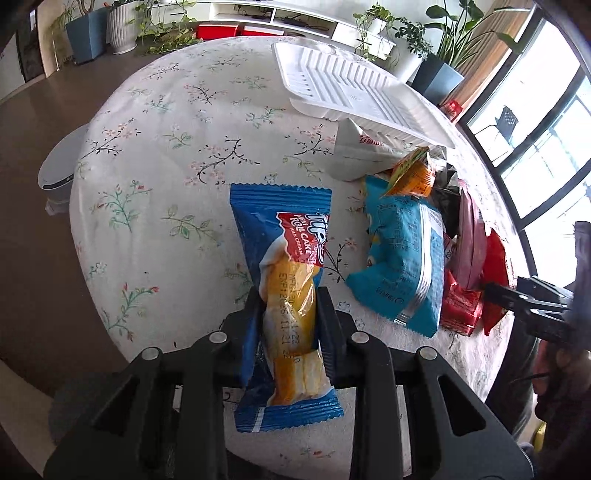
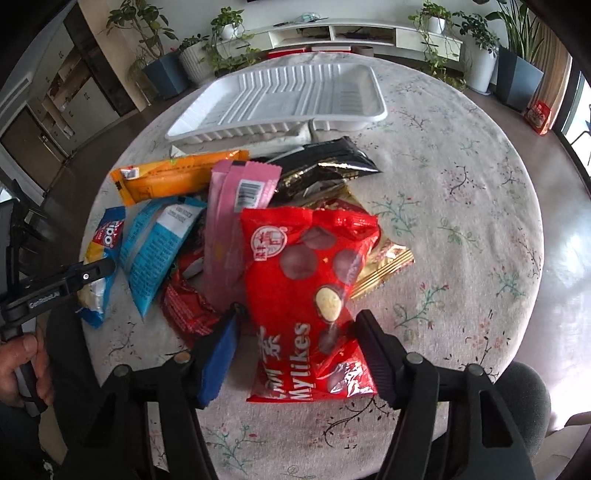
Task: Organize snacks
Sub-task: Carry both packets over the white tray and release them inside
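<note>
Gripping the blue roll cake packet (image 1: pixel 284 295) with our left gripper (image 1: pixel 288 321), we are straddling the red Mylikes bag (image 2: pixel 310 295) with our right gripper (image 2: pixel 299 328), pads apart, on the floral tablecloth (image 2: pixel 461 206), potted plants (image 2: pixel 229 40) lining the frame's top.

Place: a home living room.
Tabletop (image 2: pixel 461 192): round, under a floral cloth, the kind used for dining at home.
Potted plants (image 2: pixel 229 26): many, in white and blue pots, lined along the far wall and by the window.
Wall unit (image 2: pixel 351 35): a low white open-shelf media console.
Floor (image 1: pixel 55 107): brown, glossy.
Window (image 1: pixel 546 155): tall, dark-framed panes with a curtain beside them.
Cabinets (image 2: pixel 66 99): wooden doors at one side.
</note>
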Tool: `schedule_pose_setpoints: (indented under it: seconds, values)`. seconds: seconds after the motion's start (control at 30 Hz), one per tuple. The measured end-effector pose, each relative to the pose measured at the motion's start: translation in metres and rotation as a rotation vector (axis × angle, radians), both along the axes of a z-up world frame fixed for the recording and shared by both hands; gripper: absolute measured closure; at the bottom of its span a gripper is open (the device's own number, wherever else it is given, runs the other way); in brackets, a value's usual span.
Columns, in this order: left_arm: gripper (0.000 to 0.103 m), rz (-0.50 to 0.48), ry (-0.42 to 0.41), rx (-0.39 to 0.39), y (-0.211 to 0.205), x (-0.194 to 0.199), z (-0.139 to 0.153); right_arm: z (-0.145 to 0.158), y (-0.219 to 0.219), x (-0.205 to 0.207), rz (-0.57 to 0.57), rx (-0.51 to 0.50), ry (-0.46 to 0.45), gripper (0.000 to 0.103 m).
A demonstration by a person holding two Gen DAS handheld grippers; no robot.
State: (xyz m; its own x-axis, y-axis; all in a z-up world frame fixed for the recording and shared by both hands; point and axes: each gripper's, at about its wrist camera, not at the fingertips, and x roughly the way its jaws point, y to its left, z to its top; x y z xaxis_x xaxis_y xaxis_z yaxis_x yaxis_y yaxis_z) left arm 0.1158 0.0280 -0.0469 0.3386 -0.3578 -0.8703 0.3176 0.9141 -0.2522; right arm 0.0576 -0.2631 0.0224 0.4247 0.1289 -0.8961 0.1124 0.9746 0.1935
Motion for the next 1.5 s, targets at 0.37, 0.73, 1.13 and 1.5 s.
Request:
schedule_pose_setpoints:
  seconds: [0.37, 0.73, 1.13, 1.5]
  values:
    - [0.078, -0.006, -0.006, -0.033, 0.002, -0.003, 0.003, -0.007, -0.017, -0.006, -0.025, 0.079, 0.005, 0.060]
    - [0.078, 0.006, -0.019, -0.167, 0.023, -0.012, 0.027, 0.021, -0.032, -0.026, -0.055, 0.233, -0.090, 0.065]
    - [0.078, 0.014, -0.137, -0.213, 0.043, 0.081, 0.105, 0.062, -0.123, 0.019, -0.223, 0.280, -0.215, 0.065]
    - [0.078, -0.149, -0.128, -0.137, -0.057, 0.227, 0.122, 0.107, -0.126, 0.164, -0.115, 0.321, -0.258, 0.065]
